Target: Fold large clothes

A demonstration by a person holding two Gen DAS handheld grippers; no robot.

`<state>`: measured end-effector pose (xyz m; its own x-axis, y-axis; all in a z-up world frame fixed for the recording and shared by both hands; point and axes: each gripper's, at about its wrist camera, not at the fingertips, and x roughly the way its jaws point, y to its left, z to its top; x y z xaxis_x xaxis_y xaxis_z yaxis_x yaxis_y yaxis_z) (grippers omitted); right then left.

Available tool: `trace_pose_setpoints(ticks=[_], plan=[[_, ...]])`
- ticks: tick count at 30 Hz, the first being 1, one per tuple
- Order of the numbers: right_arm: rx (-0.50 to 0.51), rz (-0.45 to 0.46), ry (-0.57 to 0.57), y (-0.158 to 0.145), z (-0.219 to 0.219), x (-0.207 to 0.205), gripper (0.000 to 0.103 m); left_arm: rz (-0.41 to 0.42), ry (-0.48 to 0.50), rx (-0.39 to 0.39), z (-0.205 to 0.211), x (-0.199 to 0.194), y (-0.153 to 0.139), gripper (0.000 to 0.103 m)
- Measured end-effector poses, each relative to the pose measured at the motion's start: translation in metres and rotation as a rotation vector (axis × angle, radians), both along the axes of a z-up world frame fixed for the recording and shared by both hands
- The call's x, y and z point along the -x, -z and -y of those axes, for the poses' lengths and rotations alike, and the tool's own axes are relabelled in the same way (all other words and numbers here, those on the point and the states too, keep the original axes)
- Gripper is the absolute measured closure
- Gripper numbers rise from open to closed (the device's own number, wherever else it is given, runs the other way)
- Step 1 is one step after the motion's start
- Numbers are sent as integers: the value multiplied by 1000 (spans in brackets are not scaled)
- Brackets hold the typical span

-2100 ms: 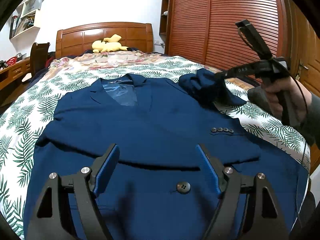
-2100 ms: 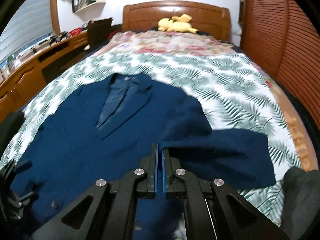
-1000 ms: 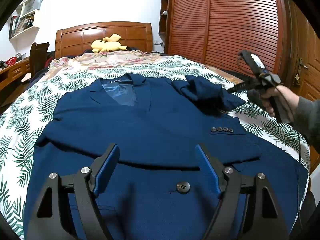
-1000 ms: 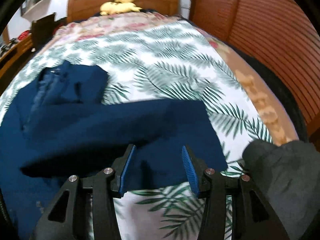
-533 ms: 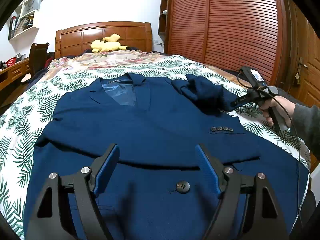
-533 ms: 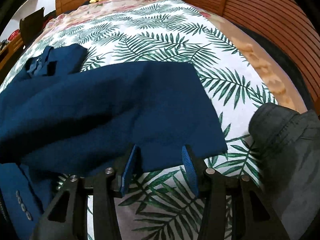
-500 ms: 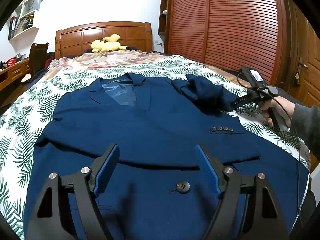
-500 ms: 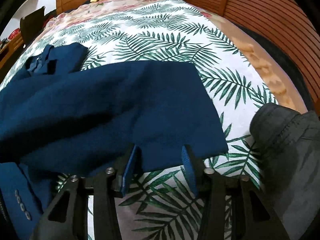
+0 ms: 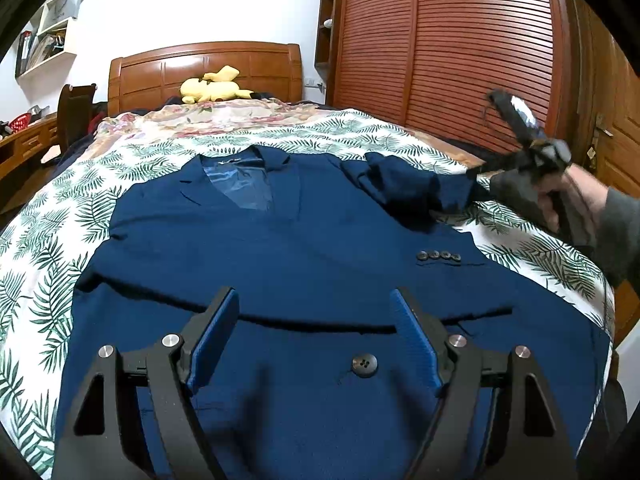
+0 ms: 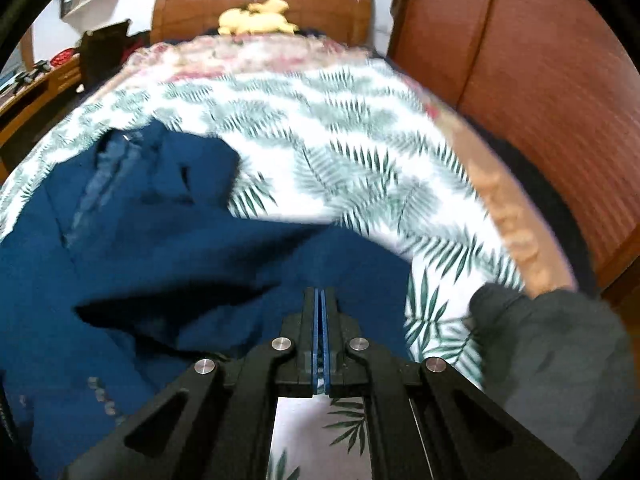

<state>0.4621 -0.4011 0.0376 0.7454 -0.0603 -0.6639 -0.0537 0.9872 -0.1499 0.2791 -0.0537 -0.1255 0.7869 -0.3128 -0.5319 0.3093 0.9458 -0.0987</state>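
A navy blue suit jacket (image 9: 304,248) lies face up on the bed, collar toward the headboard. One sleeve is folded across its chest, with cuff buttons (image 9: 438,256) showing. My left gripper (image 9: 314,340) is open and empty, hovering over the jacket's lower front near a black button (image 9: 364,363). My right gripper (image 10: 321,300) is shut on the end of the other sleeve (image 10: 280,276) and lifts it off the bedspread. In the left wrist view the right gripper (image 9: 478,171) holds that sleeve (image 9: 412,194) at the jacket's right shoulder side.
The bed has a palm-leaf bedspread (image 9: 48,240) and a wooden headboard (image 9: 208,64) with a yellow plush toy (image 9: 214,86). A slatted wooden wardrobe (image 9: 460,48) stands along the right. A desk and chair (image 9: 76,108) stand at the left.
My right gripper has closed on the sleeve end it straddled open half a second ago, and has raised it off the bed. The left gripper has not moved.
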Motion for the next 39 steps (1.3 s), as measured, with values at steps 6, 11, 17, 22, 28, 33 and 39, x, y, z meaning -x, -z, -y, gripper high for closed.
trace_pose_setpoints(ticks=[6, 11, 17, 22, 28, 33, 39], plan=[[23, 101, -90, -48, -42, 48, 102, -7, 6, 0, -11, 11, -8, 24], [25, 173, -208, -78, -86, 87, 102, 12, -11, -7, -28, 27, -16, 24], [27, 203, -408, -83, -150, 138, 102, 41, -49, -1, -55, 42, -25, 24], [16, 119, -516, -46, -182, 168, 102, 52, -85, 2, -73, 45, -28, 24], [-18, 3, -531, 12, -177, 181, 102, 53, -98, 11, -84, 44, -27, 24], [-106, -21, -501, 35, -167, 173, 102, 45, -89, -9, -81, 42, -21, 24], [-134, 7, -473, 35, -157, 178, 83, 23, -83, -43, -75, 38, -11, 24]])
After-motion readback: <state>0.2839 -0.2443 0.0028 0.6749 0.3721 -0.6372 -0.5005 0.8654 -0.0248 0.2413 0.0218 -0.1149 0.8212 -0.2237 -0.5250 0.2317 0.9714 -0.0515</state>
